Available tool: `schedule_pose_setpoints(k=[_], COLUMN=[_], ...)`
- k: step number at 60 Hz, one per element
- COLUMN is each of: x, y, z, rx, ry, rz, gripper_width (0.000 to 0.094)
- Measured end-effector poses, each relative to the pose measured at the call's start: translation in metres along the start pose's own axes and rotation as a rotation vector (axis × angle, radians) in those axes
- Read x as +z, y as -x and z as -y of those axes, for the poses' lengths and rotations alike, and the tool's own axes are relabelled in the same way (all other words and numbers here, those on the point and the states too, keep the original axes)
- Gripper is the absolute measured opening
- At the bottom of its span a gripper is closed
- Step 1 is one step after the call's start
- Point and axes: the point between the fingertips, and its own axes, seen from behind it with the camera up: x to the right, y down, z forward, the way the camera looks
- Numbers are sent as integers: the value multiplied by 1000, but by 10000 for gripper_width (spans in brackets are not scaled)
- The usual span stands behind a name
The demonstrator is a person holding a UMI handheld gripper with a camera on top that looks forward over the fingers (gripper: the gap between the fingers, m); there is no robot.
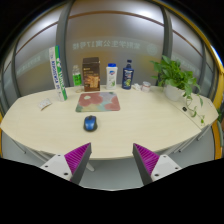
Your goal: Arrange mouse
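Observation:
A dark blue mouse lies on the pale oval table, just in front of a reddish patterned mouse mat. My gripper is held well back from the table's near edge, open, with nothing between its fingers. The two purple pads stand wide apart, and the mouse is far beyond them, a little left of the midline.
At the table's far side stand a tall green-and-white box, a small bottle, a brown carton, a blue-capped bottle and another bottle. A leafy plant stands at the right. Chairs flank the table.

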Motion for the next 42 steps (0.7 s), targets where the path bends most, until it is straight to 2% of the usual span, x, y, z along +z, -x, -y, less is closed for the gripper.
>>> schedule_pose_setpoints(k=[10, 24, 34, 35, 38, 42], x=[73, 175, 215, 217, 221, 220], y=[66, 103, 108, 108, 108, 107], z=[10, 36, 37, 38, 39, 40], rx=[-38, -67, -57, -57, -79, -95], ry=[-22, -30, 12, 3, 2, 5], rz=[63, 87, 107, 107, 114, 127], gripper_width=[855, 833, 674, 653, 489, 449])
